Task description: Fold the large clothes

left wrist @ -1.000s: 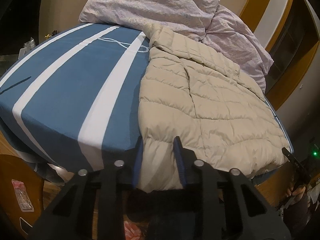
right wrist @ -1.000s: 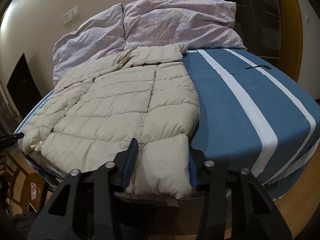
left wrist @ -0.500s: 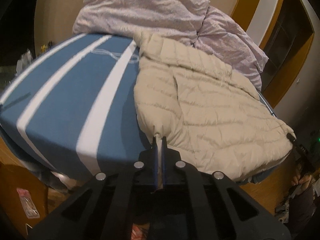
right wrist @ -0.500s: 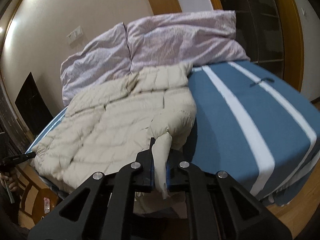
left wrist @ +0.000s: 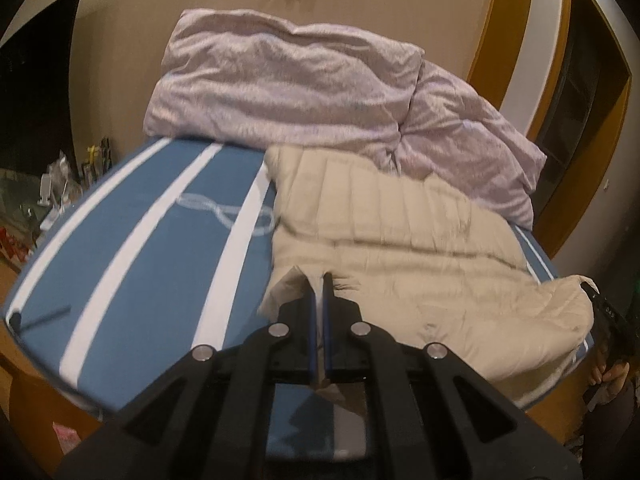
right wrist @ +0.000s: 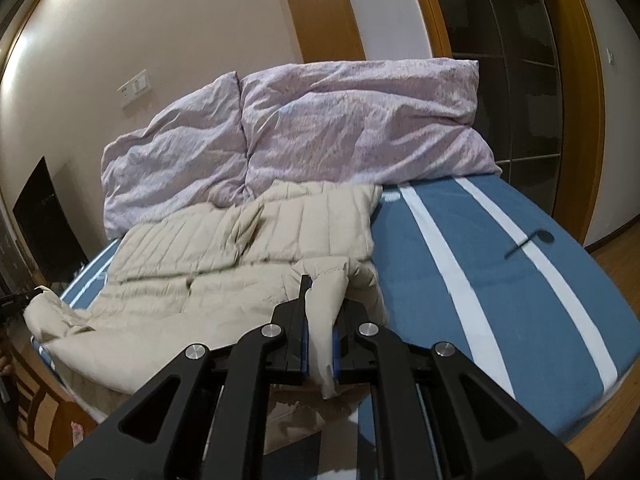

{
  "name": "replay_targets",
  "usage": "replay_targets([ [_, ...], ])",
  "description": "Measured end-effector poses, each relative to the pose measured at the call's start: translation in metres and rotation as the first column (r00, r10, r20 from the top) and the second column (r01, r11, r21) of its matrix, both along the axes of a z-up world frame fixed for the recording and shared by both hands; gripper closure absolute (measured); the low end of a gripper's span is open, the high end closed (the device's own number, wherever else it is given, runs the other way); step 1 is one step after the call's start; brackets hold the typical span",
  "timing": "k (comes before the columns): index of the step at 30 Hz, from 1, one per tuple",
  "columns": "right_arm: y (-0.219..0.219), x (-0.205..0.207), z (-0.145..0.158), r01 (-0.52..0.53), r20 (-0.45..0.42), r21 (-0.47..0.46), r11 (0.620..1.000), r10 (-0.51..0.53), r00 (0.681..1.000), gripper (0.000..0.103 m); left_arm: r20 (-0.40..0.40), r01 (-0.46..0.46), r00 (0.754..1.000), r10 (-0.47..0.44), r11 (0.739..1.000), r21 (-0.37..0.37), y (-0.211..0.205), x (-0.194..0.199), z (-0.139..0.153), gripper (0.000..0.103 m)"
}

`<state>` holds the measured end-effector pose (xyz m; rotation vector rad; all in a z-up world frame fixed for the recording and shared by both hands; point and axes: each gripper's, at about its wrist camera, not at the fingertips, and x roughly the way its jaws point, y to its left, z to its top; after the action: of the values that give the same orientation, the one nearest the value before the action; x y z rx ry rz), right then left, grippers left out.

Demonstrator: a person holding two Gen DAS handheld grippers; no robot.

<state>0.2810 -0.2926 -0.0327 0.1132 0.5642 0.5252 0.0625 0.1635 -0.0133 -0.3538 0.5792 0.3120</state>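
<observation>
A beige quilted puffer jacket [left wrist: 400, 232] lies on a bed with a blue sheet with white stripes [left wrist: 160, 260]. My left gripper [left wrist: 319, 280] is shut on one bottom corner of the jacket's hem and holds it lifted. My right gripper [right wrist: 320, 292] is shut on the other bottom corner, a thick fold of jacket [right wrist: 224, 264] between its jaws. The lifted hem is carried toward the collar, which rests near the pillows. Each gripper shows at the edge of the other's view.
Two lilac pillows [right wrist: 320, 128] lie at the head of the bed against the wall. The blue sheet [right wrist: 500, 280] is bare beside the jacket. A wooden door frame [right wrist: 576, 80] stands at the right. Clutter [left wrist: 60, 184] stands beside the bed.
Both grippers closed on the jacket's bottom hem, lifted it off the bed edge and moved it forward toward the pillows, doubling the jacket over itself.
</observation>
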Motion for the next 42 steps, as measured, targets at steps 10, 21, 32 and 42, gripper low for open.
replay_targets([
  [10,0.036,0.085,0.012,0.032,-0.021,0.023,0.999,-0.031,0.999,0.095,-0.004,-0.035,0.999,0.035,0.999,0.026,0.031,0.094,0.026,0.101],
  [21,0.082,0.19,-0.009,0.071,-0.085,0.02,0.997,-0.069,0.994,0.095,-0.067,-0.1,0.993,0.099,0.995,-0.003,0.096,0.205,0.006,0.101],
  [32,0.113,0.269,-0.053,0.108,-0.226,0.015,0.994,-0.102,0.969,0.079,-0.159,-0.12,0.98,0.118,0.993,-0.004,0.128,0.291,-0.042,0.1],
  [42,0.097,0.294,-0.049,0.198,-0.282,0.107,0.974,-0.161,0.946,0.019,-0.177,-0.141,0.975,0.131,0.989,-0.045,0.143,0.318,-0.052,0.066],
])
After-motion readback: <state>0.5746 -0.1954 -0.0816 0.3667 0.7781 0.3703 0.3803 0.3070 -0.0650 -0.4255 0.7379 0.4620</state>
